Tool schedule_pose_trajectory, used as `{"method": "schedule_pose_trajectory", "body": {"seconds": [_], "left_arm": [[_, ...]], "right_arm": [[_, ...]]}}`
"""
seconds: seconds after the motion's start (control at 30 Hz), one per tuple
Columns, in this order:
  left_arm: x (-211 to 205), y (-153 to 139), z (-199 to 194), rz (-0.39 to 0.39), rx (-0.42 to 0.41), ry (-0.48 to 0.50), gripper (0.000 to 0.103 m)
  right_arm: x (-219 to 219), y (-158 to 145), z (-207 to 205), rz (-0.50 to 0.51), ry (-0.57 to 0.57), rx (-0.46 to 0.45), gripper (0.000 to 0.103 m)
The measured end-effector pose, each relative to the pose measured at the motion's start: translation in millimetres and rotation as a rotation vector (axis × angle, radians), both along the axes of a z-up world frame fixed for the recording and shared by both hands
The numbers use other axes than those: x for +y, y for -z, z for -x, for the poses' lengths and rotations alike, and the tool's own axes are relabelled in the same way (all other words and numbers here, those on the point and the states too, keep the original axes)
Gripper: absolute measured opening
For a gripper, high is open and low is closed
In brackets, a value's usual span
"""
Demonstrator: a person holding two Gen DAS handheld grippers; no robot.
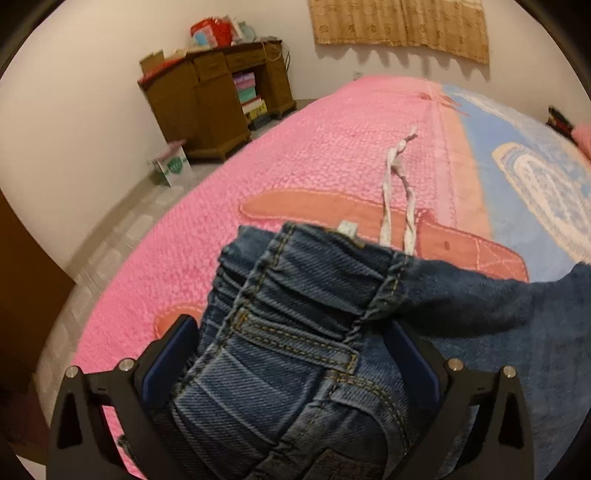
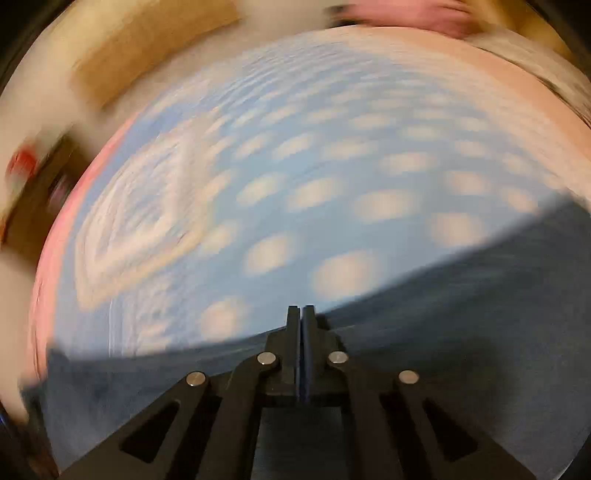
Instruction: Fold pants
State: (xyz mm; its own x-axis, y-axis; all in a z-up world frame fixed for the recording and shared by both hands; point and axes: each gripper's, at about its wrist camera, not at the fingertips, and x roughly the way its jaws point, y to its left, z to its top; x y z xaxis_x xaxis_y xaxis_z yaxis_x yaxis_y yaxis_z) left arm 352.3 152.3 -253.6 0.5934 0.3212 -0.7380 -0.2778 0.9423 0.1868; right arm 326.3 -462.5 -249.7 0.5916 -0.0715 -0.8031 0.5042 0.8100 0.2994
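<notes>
Blue denim pants (image 1: pixel 303 317) with an elastic waistband and a white drawstring (image 1: pixel 397 184) lie on the pink and blue bedspread (image 1: pixel 303 158). My left gripper (image 1: pixel 291 343) holds a thick bunch of the waistband between its blue-padded fingers (image 1: pixel 173 354). In the blurred right wrist view, my right gripper (image 2: pixel 302 314) has its fingers pressed together over the dark denim (image 2: pixel 461 314), which stretches across the lower part; whether cloth is pinched between them I cannot tell. The blue patterned bedspread (image 2: pixel 295 166) lies beyond.
A brown wooden cabinet (image 1: pixel 218 99) with stacked boxes stands against the far wall left of the bed. A small white and green box (image 1: pixel 173 166) sits on the tiled floor. A woven mat (image 1: pixel 402 26) hangs on the wall.
</notes>
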Motion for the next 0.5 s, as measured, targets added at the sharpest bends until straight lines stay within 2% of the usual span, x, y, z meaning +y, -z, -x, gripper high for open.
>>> {"method": "schedule_pose_trajectory", "body": {"seconds": [0.03,0.1,0.2,0.27,0.37,0.5], "left_arm": [[-2,0,-1,-0.030,0.000,0.002,0.103],[-4,-2,-2,-0.062,-0.002,-0.001,0.103],[0,-7,0,-0.039,-0.024,-0.020,0.103],[4,-12,5,-0.009,-0.048,-0.029,0.103],[1,-20,15,-0.003,-0.086,-0.012,0.102],[-28,-31,34,-0.031,-0.130,0.111,0.102]], "right_arm": [[-4,-7,17,0.004,-0.004,-0.022,0.003],[8,-10,52,-0.004,-0.103,-0.021,0.003],[39,3,79,-0.022,-0.277,0.011,0.003],[63,12,97,0.058,-0.345,0.054,0.003],[53,14,116,0.072,-0.301,0.038,0.003],[24,11,138,0.039,-0.214,0.064,0.003]]}}
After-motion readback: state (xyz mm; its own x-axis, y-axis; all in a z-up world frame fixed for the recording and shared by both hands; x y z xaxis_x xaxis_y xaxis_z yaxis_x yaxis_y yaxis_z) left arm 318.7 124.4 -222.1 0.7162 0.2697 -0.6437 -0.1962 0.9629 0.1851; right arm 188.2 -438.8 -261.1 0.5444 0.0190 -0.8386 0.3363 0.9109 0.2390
